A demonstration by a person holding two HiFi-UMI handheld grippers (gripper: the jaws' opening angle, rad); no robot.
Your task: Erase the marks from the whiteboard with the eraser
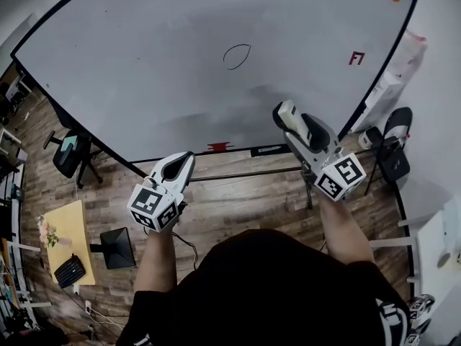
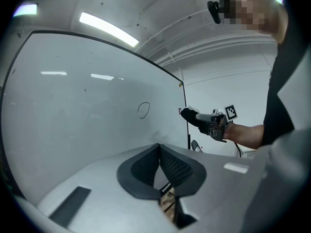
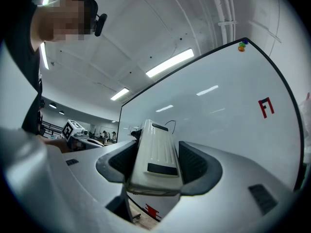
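The left gripper (image 1: 180,166) is held low, off the big white whiteboard (image 1: 130,63), with its jaws shut on nothing, likely because it is not needed. A thin black oval mark (image 1: 237,55) is drawn near the board's middle. The long white plastic eraser (image 1: 291,117) is squeezed tight in the right gripper (image 1: 299,130), ready for rubbing. Its long side is lined up with the jaws, and its tip is pointed up at the board, below the oval. A small red mark (image 1: 356,58) is seen further right.
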